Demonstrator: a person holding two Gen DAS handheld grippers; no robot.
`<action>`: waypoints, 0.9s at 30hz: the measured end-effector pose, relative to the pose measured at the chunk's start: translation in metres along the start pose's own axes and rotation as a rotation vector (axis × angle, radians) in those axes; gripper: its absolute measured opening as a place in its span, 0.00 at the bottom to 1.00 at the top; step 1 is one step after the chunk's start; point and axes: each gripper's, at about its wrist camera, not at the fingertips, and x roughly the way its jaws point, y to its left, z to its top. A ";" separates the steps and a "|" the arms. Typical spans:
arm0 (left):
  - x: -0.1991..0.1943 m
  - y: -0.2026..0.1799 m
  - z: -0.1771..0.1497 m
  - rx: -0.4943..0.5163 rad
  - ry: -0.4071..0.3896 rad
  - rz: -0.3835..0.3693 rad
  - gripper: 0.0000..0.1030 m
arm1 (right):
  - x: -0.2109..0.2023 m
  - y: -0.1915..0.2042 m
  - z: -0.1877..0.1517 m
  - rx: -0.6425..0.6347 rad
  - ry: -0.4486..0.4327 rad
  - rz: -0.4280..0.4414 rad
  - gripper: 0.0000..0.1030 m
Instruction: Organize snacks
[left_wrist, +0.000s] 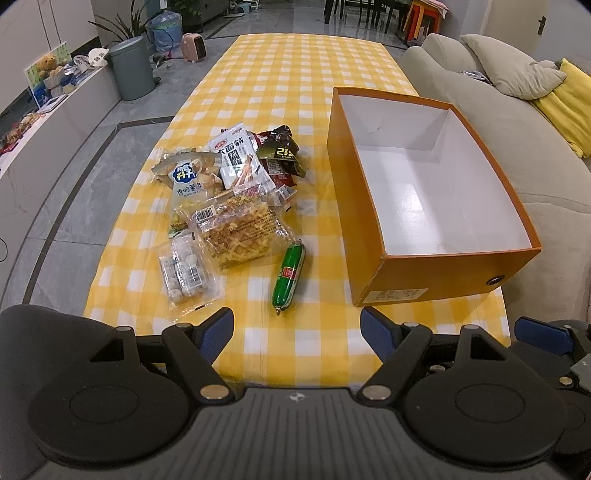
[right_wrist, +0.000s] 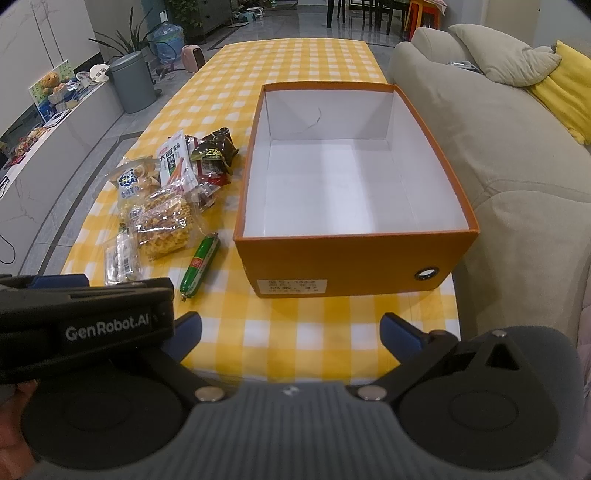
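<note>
Snacks (left_wrist: 229, 192) lie heaped on the table (left_wrist: 295, 81), ahead and left of our left tool (left_wrist: 297, 328), a green sausage (left_wrist: 289, 275) nearest. Ahead of our right tool (right_wrist: 291, 330) sits an orange box (right_wrist: 354, 258). Both tools gape wide, holding nothing.

A long table (left_wrist: 295, 74) under a yellow-and-white checked cloth. Right of centre: an open orange box (left_wrist: 436, 273), white inside. Left of centre: a heap of snack packets (left_wrist: 229, 184). A green sausage (left_wrist: 289, 275) lies between heap and box, touching neither.
</note>
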 end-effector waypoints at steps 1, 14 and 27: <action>0.000 0.000 0.000 -0.002 0.003 0.000 0.89 | 0.000 0.000 0.000 0.000 0.000 0.000 0.97; 0.004 -0.003 0.001 0.005 0.016 0.011 0.89 | 0.001 0.000 0.000 -0.001 0.015 0.010 0.97; 0.003 -0.001 0.000 -0.002 0.017 -0.001 0.89 | 0.002 0.001 0.000 -0.003 0.023 0.010 0.97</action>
